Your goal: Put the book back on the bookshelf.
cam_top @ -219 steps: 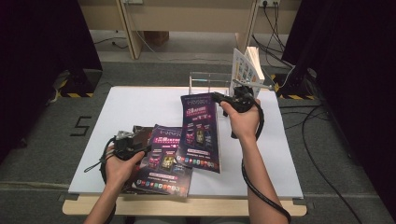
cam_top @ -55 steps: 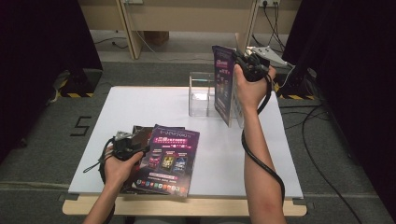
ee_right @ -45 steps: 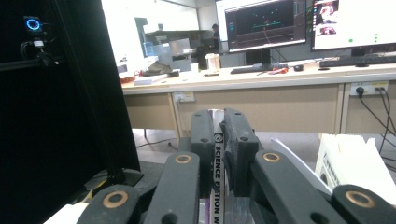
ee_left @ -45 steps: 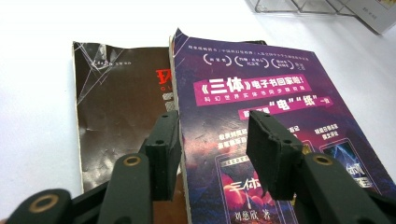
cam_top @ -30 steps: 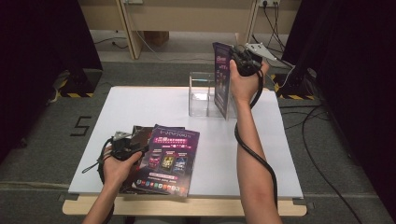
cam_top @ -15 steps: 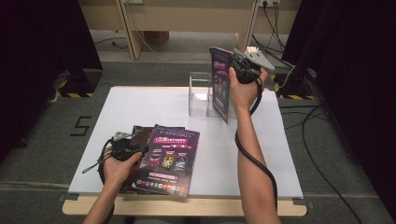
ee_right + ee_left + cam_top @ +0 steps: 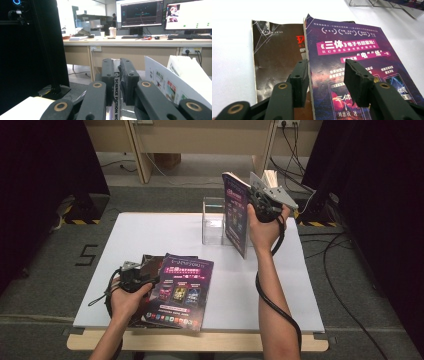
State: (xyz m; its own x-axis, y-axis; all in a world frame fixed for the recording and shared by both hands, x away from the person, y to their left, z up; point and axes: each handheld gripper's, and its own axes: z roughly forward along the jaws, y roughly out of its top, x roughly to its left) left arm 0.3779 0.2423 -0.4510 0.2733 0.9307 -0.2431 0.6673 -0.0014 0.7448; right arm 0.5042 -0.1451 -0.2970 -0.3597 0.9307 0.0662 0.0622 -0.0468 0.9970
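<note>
The right tool (image 7: 259,202) is clamped on a purple booklet (image 7: 236,215), held upright above the clear holder (image 7: 214,220) near the tabletop's (image 7: 300,285) far edge; insertion looks unfinished. The left tool (image 7: 146,282), jaws apart, rests on the remaining booklets (image 7: 182,290) at the near-left corner.

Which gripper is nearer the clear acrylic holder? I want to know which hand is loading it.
Right. The right gripper holds a purple book upright right beside the clear holder; the left gripper rests on the books at the table's near edge.
</note>
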